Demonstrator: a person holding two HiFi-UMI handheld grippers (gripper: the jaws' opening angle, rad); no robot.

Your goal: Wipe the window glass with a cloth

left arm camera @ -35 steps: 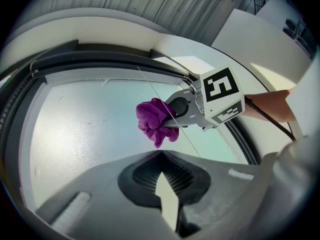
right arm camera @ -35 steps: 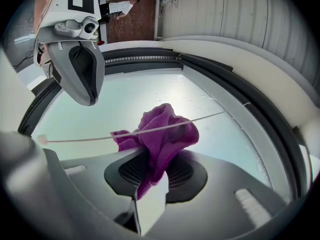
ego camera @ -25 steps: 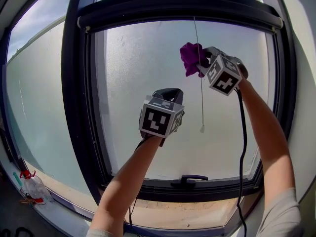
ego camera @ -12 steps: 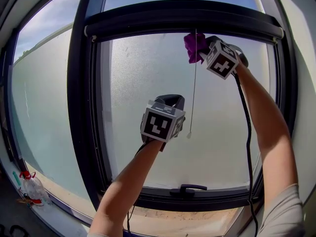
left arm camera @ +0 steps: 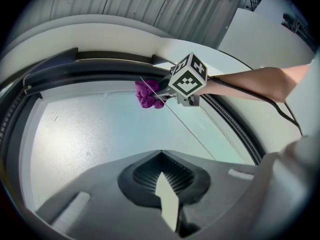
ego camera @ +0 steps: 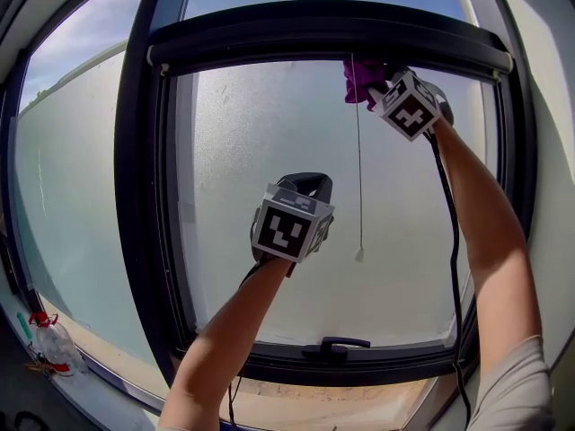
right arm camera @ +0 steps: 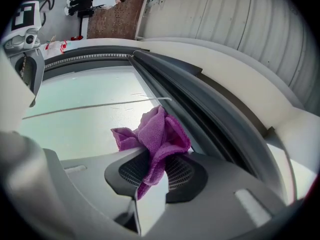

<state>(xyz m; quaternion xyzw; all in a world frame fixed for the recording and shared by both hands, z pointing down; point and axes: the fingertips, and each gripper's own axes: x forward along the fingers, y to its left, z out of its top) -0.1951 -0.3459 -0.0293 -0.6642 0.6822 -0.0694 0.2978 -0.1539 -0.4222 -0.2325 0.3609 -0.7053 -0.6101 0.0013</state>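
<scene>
Head view faces the frosted window glass [ego camera: 269, 151] from further back; both gripper views skim close along that glass toward its black top frame [ego camera: 323, 25], shared by all.

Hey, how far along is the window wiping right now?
Done: the right gripper is shut on the purple cloth, raised to the pane's top edge under the frame. In hand: the cloth sits at the glass beside the pull cord. Remaining: no wipe marks show, so the whole pane below likely remains. The left gripper is shut, empty.
</scene>
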